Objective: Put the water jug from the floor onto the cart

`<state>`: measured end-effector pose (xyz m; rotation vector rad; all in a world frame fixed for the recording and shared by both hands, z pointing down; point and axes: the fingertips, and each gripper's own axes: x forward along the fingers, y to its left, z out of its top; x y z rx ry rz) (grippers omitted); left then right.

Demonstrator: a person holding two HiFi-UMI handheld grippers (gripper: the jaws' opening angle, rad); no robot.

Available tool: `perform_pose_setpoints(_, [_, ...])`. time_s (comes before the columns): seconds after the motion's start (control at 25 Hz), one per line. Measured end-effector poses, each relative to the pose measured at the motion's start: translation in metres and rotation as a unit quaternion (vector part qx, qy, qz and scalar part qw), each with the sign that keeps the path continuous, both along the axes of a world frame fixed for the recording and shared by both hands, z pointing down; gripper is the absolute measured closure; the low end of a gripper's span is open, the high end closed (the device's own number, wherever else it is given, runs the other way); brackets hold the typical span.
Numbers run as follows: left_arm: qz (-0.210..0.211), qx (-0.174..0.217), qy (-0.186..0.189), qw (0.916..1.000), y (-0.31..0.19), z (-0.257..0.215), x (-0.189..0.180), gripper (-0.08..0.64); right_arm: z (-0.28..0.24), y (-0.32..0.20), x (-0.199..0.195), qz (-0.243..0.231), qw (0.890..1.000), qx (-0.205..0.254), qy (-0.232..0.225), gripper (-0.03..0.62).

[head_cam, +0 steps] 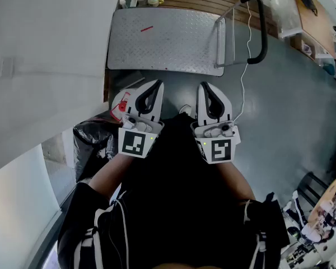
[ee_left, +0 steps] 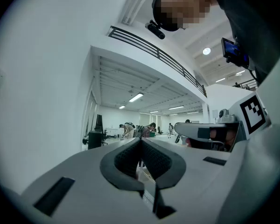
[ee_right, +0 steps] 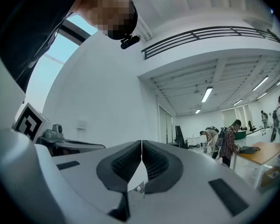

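The left tool and the right tool are held side by side, both pointing flat and straight ahead. The left tool's two jaws are pressed together with nothing between them. The right tool's jaws are pressed together too, and they hold nothing.

The water jug sits on the floor, just to the left of the left tool. The tool hides most of it. The part that shows is round and pale, with red bits on it. A black bag lies on the left of the left tool too, closer to the person.

The cart is right in front of both tools, a little way off. Its flat top is grey metal with small bumps, and it has a thin red mark. Its black handle stands up ahead of the right tool and off to that tool's right.
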<state>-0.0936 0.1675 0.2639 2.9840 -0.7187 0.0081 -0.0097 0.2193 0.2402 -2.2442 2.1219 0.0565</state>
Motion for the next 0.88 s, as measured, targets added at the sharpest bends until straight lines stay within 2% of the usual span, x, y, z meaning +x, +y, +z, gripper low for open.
perform_pose_setpoints(0.24, [-0.008,-0.003,0.007,0.9999,0.002,0.001,-0.003,0.543,-0.001,0.003,-0.001,-0.012,1.0,0.013,-0.011,0.572])
perform_pose_setpoints(0.4, [-0.021,-0.002,0.003,0.9998,0.0,0.003,-0.016,0.543,0.003,0.01,-0.001,-0.013,1.0,0.005,-0.027,0.572])
perform_pose_setpoints(0.6, [-0.064,0.01,0.015,0.9978,-0.011,-0.002,-0.036,0.543,0.008,0.018,0.002,-0.012,1.0,0.001,-0.028,0.571])
perform_pose_setpoints(0.88, [-0.098,0.011,-0.014,0.995,-0.018,0.008,-0.057,0.543,0.016,0.024,0.0,-0.025,0.999,-0.002,-0.042,0.571])
